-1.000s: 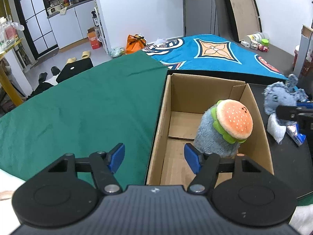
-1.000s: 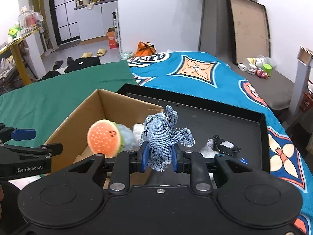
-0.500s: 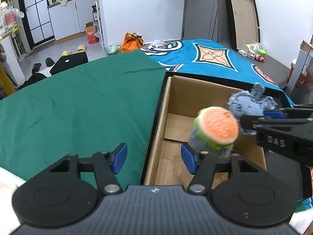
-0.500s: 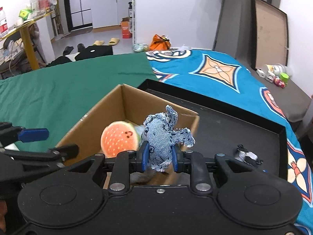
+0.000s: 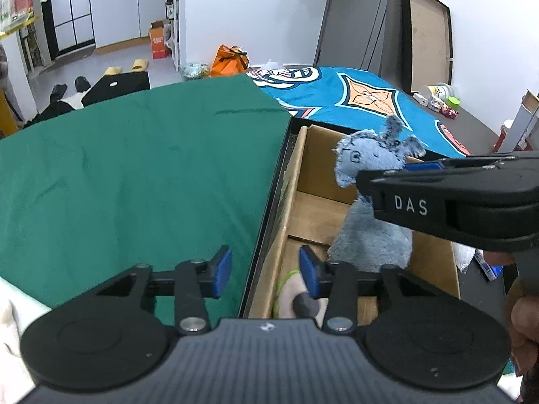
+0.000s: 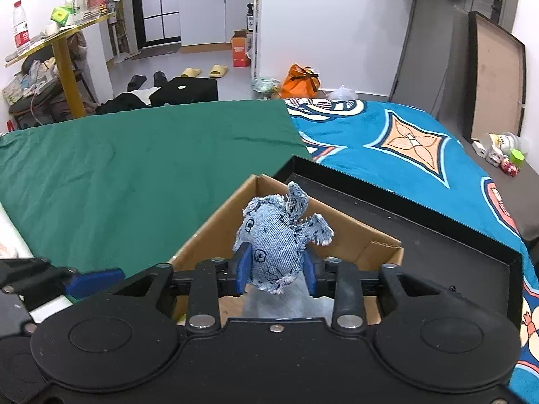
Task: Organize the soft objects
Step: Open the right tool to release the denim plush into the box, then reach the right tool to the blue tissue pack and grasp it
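Note:
My right gripper [image 6: 274,274] is shut on a blue denim stuffed toy [image 6: 281,235] and holds it above the open cardboard box [image 6: 215,225]. The toy also shows in the left wrist view [image 5: 367,158], over the box [image 5: 296,181]. A grey-blue plush [image 5: 370,235] stands inside the box. The burger toy [image 5: 289,294] lies at the box's near end, mostly hidden behind my left gripper. My left gripper [image 5: 266,271] is open and empty over the box's left wall.
The box sits in a black tray [image 6: 438,235] on a table covered by a green cloth [image 5: 134,175] and a blue patterned cloth [image 6: 404,148]. Small packets [image 5: 485,266] lie in the tray right of the box.
My right gripper has carried the denim toy leftward over the box. The burger toy has dropped from upright on the plush to the box's near end. The left gripper stays open.

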The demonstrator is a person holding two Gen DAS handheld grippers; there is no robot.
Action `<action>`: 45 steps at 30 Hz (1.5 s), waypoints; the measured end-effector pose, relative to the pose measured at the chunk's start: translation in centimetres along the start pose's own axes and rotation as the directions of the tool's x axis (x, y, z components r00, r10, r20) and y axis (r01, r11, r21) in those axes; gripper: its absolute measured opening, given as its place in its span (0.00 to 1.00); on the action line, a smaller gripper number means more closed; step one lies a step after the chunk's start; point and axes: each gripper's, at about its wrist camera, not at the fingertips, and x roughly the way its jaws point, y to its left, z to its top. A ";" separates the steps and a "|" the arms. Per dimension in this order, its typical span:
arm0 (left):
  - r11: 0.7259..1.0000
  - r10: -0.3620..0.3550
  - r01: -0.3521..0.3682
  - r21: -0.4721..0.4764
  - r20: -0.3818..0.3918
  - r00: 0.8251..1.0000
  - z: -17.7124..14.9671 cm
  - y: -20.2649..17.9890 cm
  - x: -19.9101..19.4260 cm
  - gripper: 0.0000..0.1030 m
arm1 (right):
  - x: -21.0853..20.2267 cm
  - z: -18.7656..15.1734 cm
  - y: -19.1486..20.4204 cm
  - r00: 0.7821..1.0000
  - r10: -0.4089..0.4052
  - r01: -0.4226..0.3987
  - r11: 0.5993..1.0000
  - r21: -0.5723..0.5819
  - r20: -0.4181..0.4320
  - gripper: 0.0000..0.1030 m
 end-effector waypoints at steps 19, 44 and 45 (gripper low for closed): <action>1.000 -0.001 0.001 0.013 -0.013 1.000 0.0 -0.5 0.2 0.12 | -2.4 -2.8 -1.7 1.000 -0.017 0.018 0.999 0.036 -0.021 0.39; 0.975 0.160 -0.155 0.158 -0.023 0.987 -0.4 -3.4 -0.1 0.27 | -5.0 -8.7 -10.0 0.996 -0.092 0.093 0.971 0.220 -0.014 0.53; 0.973 0.170 -0.164 0.165 -0.020 0.985 -0.4 -3.5 -0.2 0.31 | -5.0 -8.8 -10.4 0.995 -0.098 0.098 0.970 0.221 -0.013 0.55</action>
